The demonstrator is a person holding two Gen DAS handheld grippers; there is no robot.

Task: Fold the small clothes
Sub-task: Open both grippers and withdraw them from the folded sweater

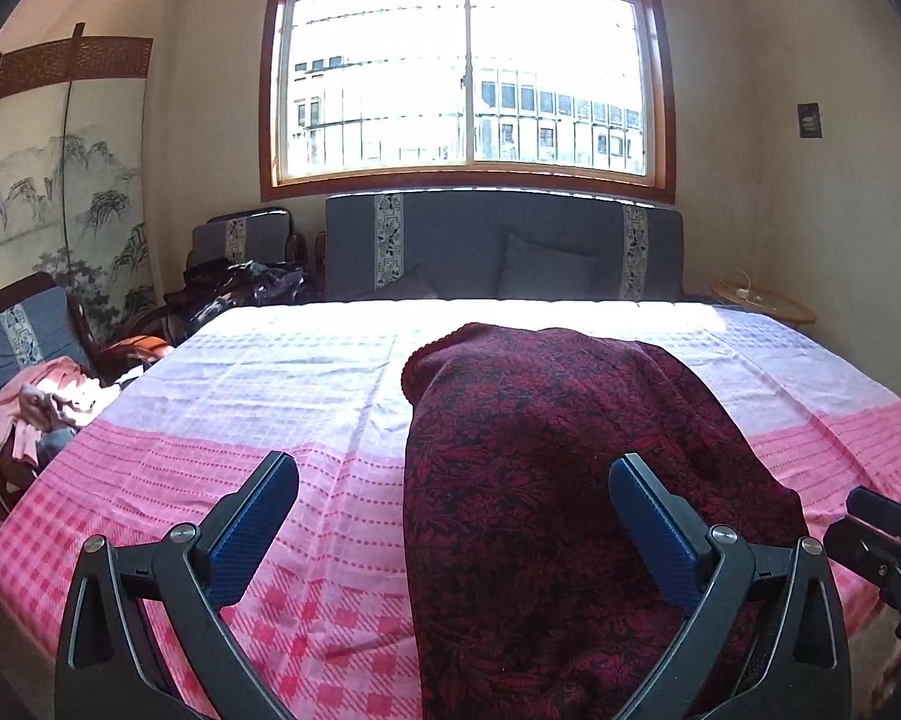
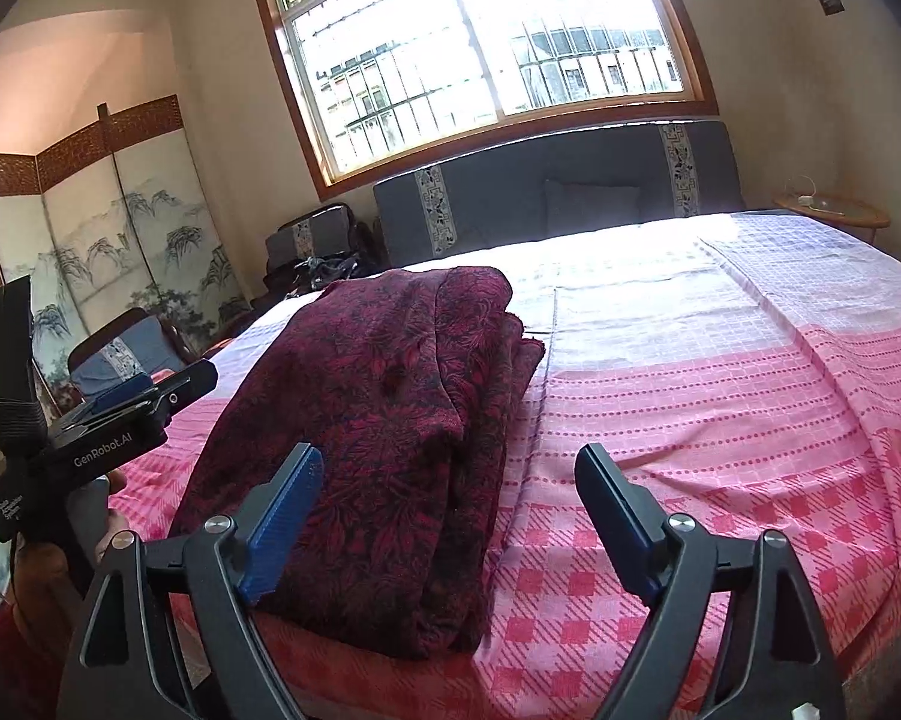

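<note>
A dark red patterned garment (image 1: 546,468) lies folded into a long thick strip on the pink checked bedspread (image 1: 222,450), running from the near edge toward the headboard. It also shows in the right wrist view (image 2: 378,420). My left gripper (image 1: 453,480) is open and empty above its near left side. My right gripper (image 2: 447,468) is open and empty above its near right edge. The left gripper's body shows at the left of the right wrist view (image 2: 114,420).
The bedspread continues to the right (image 2: 720,420). A grey headboard (image 1: 498,240) stands under the window. A pile of pink clothes (image 1: 42,402) lies on a chair at left. A folding screen (image 2: 90,252) stands at left. A round side table (image 2: 834,216) is at far right.
</note>
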